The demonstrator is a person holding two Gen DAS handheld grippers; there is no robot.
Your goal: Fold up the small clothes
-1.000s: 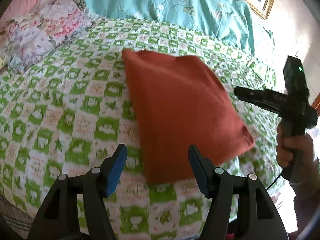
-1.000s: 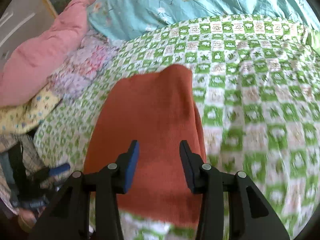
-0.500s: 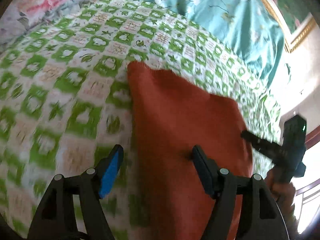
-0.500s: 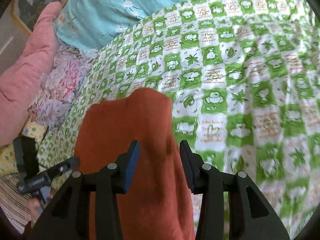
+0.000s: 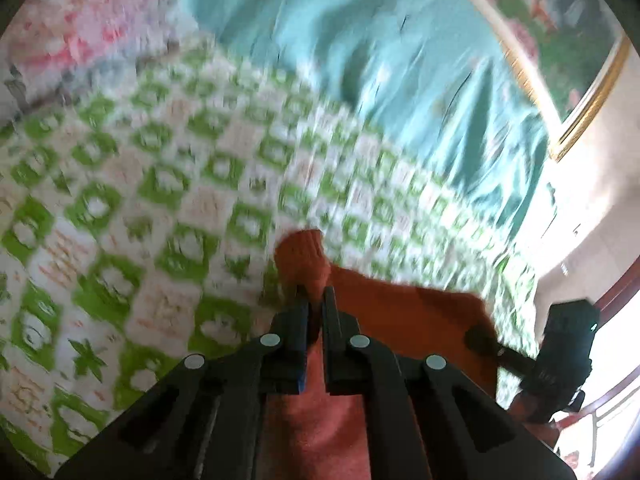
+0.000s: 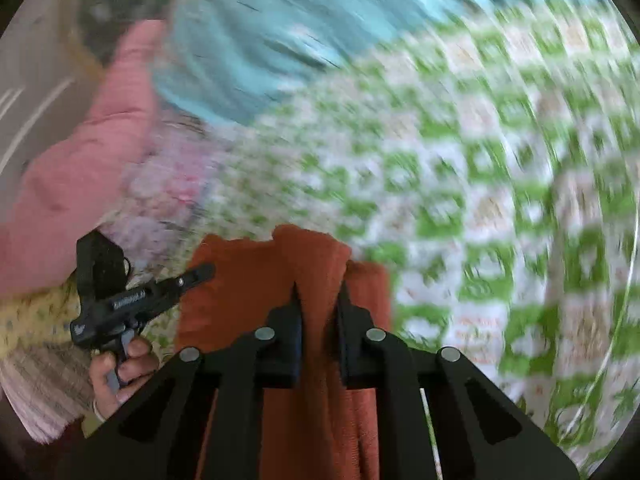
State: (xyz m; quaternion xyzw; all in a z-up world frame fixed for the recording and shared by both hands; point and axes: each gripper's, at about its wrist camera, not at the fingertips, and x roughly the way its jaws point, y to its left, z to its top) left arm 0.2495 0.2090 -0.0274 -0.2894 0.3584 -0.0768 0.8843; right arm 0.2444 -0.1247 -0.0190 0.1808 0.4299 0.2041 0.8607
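Observation:
A rust-orange folded garment [image 5: 400, 312] lies on the green-and-white checked bedspread [image 5: 168, 200]. My left gripper [image 5: 315, 300] is shut on the garment's far left corner, which bunches up between the fingers. My right gripper [image 6: 318, 300] is shut on the garment [image 6: 316, 256] at its far right corner, cloth pinched and puckered between the jaws. Each gripper shows in the other's view: the right one [image 5: 480, 338] at the garment's right edge, the left one [image 6: 200, 271] at its left edge. Both views are motion-blurred.
A teal floral quilt [image 5: 360, 60] lies across the back of the bed. A pink pillow [image 6: 80, 168] and floral bedding [image 5: 72, 32] sit to the left. A gold-framed picture [image 5: 560, 40] hangs on the wall at the right.
Both grippers have moved forward to the garment's far corners and closed on them. They were open above the garment before. The cloth now bunches in each grip.

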